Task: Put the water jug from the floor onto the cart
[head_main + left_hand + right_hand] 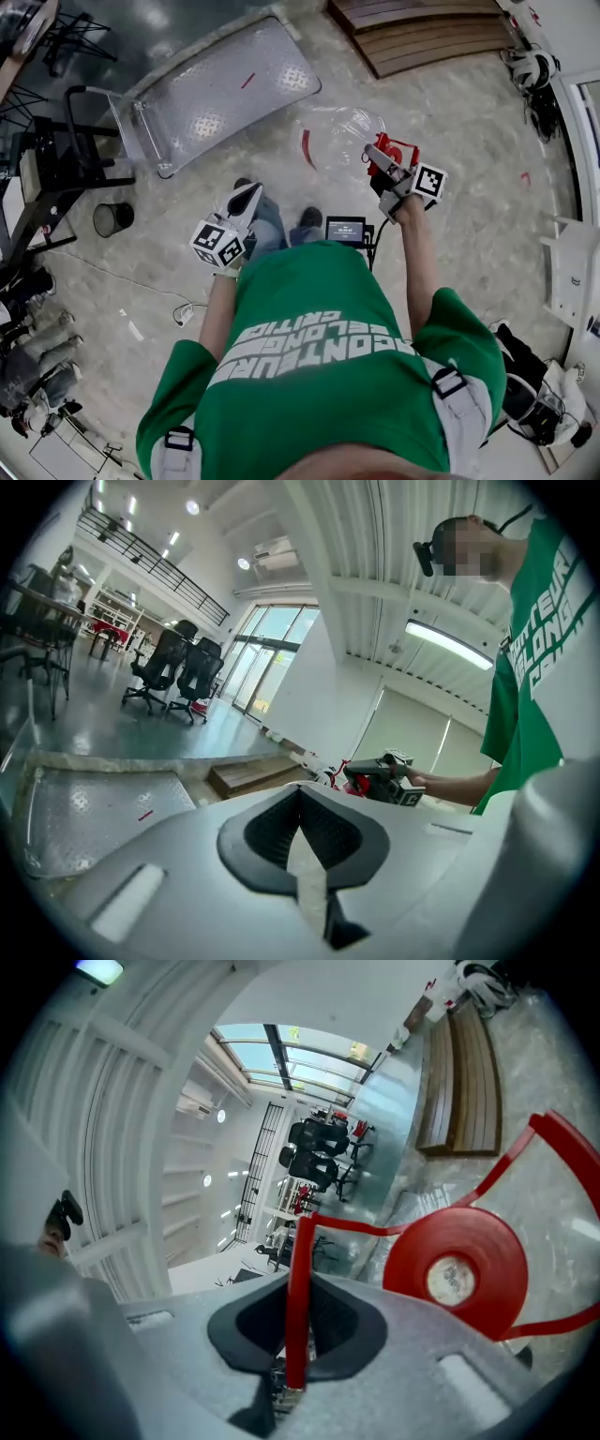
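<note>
the right gripper (377,153) is clamped on the red handle (296,1307) of the clear water jug (342,136), which hangs from it above the floor, just right of the metal cart (225,89). the left gripper (248,194) is closed and empty, nearer the person.

The person's green cotton T-shirt (319,361) carries white block lettering, but only the fragments "TEUR" and "LONG" read clearly. Print on the small black screen (345,229) is too tiny to read.
</note>
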### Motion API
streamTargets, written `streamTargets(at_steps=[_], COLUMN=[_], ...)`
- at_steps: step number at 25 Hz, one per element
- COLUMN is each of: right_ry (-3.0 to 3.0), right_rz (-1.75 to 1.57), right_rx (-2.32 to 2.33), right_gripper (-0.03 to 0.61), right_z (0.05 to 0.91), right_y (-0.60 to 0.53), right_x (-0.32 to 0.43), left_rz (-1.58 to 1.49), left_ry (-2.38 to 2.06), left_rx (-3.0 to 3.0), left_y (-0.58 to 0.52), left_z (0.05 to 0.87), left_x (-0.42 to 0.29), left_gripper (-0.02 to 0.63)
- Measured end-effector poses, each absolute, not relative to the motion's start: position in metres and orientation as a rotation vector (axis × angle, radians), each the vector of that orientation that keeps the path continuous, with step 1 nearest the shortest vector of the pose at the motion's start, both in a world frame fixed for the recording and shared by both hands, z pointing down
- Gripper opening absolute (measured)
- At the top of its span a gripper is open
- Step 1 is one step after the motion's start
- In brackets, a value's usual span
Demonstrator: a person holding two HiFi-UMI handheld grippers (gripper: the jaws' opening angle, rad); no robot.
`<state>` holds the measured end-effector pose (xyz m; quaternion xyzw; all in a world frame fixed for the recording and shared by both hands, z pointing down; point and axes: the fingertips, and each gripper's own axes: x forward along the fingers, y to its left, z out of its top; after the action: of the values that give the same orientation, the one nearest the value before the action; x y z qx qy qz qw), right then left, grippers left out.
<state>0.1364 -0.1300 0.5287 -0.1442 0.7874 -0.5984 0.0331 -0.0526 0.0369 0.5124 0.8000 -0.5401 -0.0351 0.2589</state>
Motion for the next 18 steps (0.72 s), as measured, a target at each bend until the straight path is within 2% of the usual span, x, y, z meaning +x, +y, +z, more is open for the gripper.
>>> streamTargets(at_steps=[8, 18], right_ry=[2.4, 2.489], right_rz=[-1.779, -1.78], right_rx=[-0.479, -0.573], right_gripper=[0.011, 0.011], right_z=[0.476, 0.482], right_y=[-0.178, -0.222], right_x=[0.105, 0.051], left_rz=[-0.172, -0.233], left_ry=[-1.53, -1.598], left_rx=[2.162, 2.141], left_y=[0.01, -0.029], left_z=[0.499, 0.488], left_x=[-0.106, -0.195], left_gripper=[0.009, 0.011])
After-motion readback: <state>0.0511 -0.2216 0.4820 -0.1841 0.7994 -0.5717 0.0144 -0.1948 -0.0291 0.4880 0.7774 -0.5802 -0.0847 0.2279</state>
